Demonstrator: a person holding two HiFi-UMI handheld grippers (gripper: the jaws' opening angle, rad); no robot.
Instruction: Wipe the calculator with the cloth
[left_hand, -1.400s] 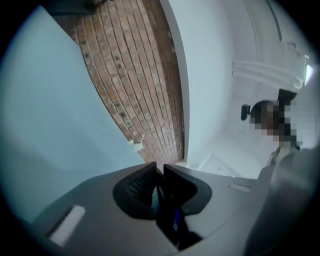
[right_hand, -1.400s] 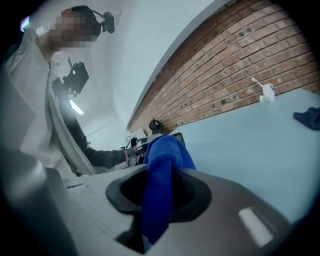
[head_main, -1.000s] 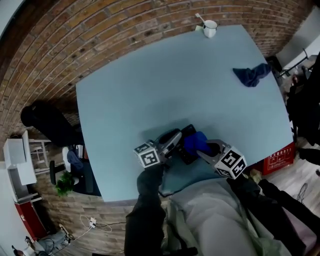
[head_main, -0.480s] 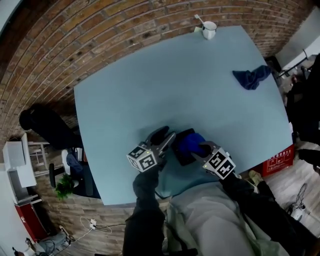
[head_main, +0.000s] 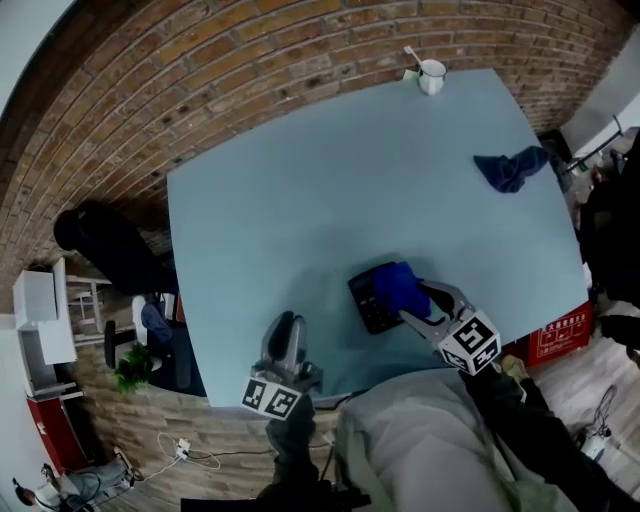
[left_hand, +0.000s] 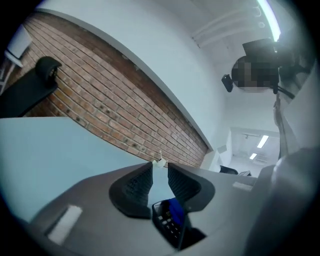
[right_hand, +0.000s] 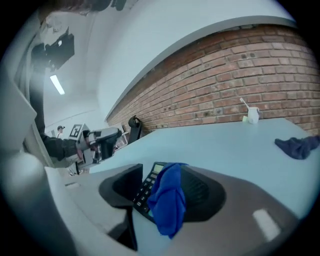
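Concealing the 3 o'clock side of the calculator (head_main: 370, 300) beneath the blue cloth (head_main: 400, 288), and leaving the key markings too small to read. Cropping the person's arms and lap at 6 o'clock of the head view. Filling most of that view as a pale blue table (head_main: 330, 180), bordering a brick wall (head_main: 200, 70) toward 11 o'clock, carrying a white mug (head_main: 432, 75) at the 1 o'clock corner and a second, darker cloth (head_main: 510, 168) near the 2 o'clock edge. Lying at 5 o'clock of the table's centre, near the front edge: calculator, with blue cloth bunched over it. Standing wide apart, having just been opening: jaws of the right gripper (head_main: 420, 300), blue cloth hanging between them against one pad only, unclamped, calculator just beyond at 12 o'clock. Hovering at 7 o'clock of the calculator, well apart from it: left gripper (head_main: 285, 330), jaws having just been closing to a narrow gap, gripping nothing.
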